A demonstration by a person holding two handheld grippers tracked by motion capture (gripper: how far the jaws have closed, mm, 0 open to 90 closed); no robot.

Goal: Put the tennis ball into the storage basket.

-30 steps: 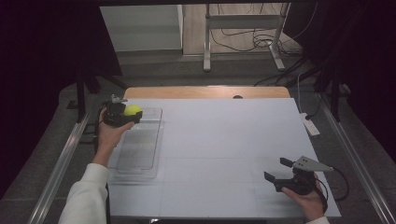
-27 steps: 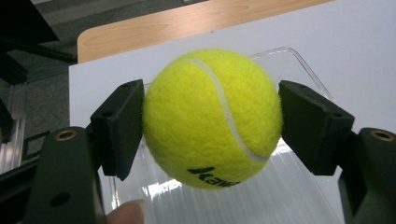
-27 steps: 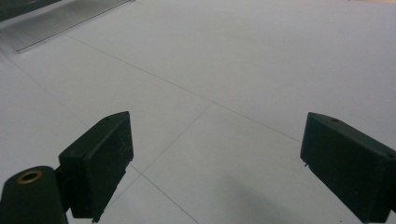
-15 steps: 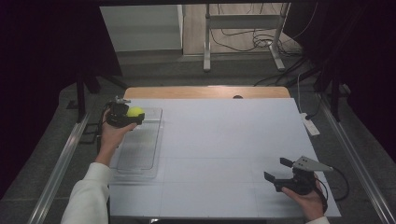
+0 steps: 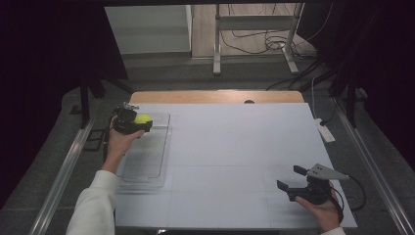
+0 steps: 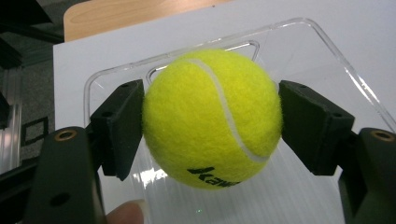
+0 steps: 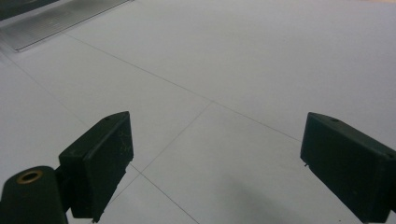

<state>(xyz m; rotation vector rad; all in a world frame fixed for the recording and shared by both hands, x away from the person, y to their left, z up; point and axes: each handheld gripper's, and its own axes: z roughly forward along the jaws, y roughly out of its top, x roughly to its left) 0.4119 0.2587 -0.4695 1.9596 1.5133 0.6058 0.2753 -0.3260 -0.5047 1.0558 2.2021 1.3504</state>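
A yellow tennis ball (image 6: 212, 116) with black lettering sits clamped between the two black pads of my left gripper (image 6: 210, 126). In the high view that gripper (image 5: 143, 122) holds the ball (image 5: 142, 118) over the far end of a clear plastic tray (image 5: 147, 164) at the table's left side. The tray's rim (image 6: 327, 39) curves behind the ball in the left gripper view. My right gripper (image 5: 291, 178) rests low at the near right of the table, jaws wide apart with nothing between them; its pads (image 7: 109, 154) frame bare white tabletop.
The white table top (image 5: 235, 147) has a wooden strip (image 5: 215, 96) along its far edge. A white power strip (image 5: 325, 131) lies off the right edge. Metal rails (image 5: 58, 186) run along both sides. A stand and cables (image 5: 254, 34) sit on the floor beyond.
The left hand with the ball has shifted slightly toward the tray's far end. The right gripper has stayed where it was.
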